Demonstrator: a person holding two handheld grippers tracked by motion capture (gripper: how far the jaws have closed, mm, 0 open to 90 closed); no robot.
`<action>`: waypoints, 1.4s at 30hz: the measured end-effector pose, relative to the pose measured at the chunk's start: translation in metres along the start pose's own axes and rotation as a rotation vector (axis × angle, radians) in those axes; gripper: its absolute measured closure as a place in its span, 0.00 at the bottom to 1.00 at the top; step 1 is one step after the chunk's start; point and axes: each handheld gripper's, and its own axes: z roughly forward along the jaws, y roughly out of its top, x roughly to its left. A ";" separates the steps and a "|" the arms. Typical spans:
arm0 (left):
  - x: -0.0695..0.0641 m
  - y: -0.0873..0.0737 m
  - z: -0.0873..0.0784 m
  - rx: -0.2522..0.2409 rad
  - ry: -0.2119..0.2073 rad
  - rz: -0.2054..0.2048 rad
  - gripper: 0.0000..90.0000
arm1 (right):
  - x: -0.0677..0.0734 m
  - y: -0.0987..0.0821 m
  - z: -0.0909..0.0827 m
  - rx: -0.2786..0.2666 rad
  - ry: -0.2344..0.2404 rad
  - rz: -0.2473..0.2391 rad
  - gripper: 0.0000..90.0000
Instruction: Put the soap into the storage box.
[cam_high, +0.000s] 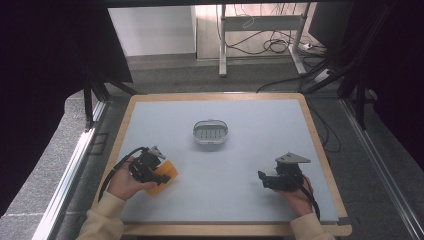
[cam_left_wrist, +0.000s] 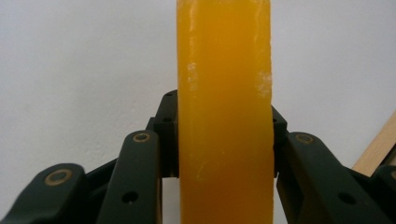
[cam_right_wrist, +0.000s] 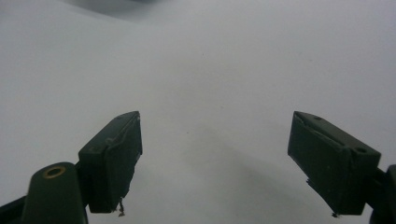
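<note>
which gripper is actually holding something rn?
The left gripper: its jaws are clamped on an orange bar. The right gripper has its jaws spread wide, with just bare table between them.

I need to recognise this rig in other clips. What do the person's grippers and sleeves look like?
Both the left gripper and the right gripper are black, with two blocky jaws and brass-coloured pivot rivets. Each carries a grey three-cornered plate on top and trails a black cable. The sleeves are cream.
</note>
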 end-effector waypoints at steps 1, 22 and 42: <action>0.001 0.002 -0.001 -0.001 -0.004 0.002 0.69 | 0.000 0.000 0.000 0.000 0.000 0.000 0.20; 0.008 0.023 -0.015 -0.049 -0.016 0.023 0.69 | 0.000 0.000 0.001 0.000 -0.011 -0.008 0.20; 0.012 0.041 -0.022 -0.057 -0.011 0.053 0.69 | -0.002 0.000 0.001 0.010 -0.037 -0.012 0.20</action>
